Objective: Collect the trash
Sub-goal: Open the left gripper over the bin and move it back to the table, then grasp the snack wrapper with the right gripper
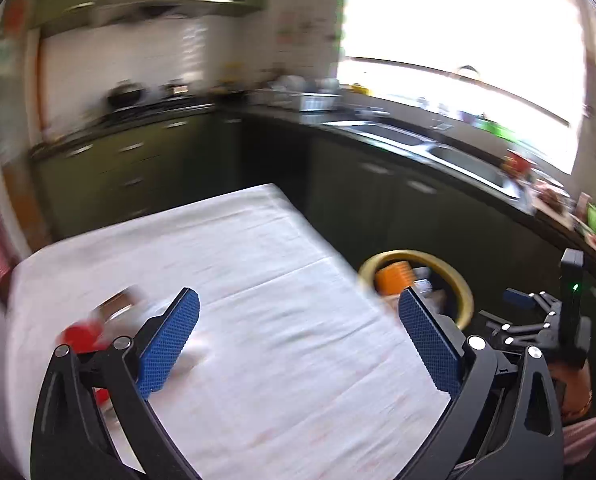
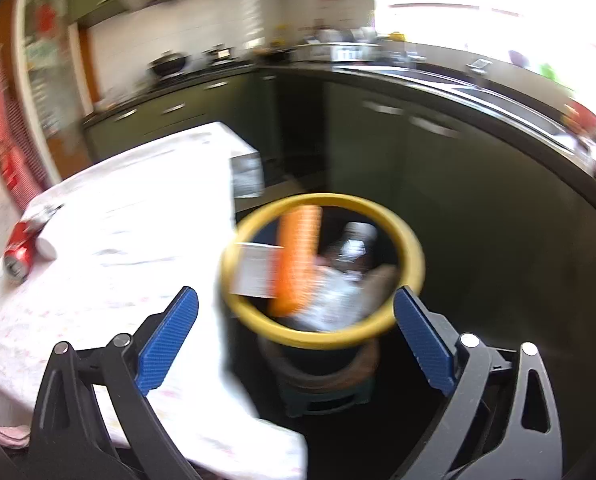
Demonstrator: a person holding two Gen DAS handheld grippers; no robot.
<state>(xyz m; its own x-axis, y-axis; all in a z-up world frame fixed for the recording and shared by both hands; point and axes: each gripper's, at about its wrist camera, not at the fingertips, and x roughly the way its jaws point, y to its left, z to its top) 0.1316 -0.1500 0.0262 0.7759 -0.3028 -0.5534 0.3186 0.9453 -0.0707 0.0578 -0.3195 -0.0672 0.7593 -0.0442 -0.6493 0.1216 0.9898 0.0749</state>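
Red can (image 2: 21,255) sharp from right wrist, blurred from left (image 1: 83,334).

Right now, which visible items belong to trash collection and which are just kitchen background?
Job:
- red can, lying on the white-clothed table
- yellow-rimmed bin beside the table
- orange item and white carton at the bin's mouth
- left gripper and right gripper, both open and empty

Background:
- sink
- black wok on the stove
- window
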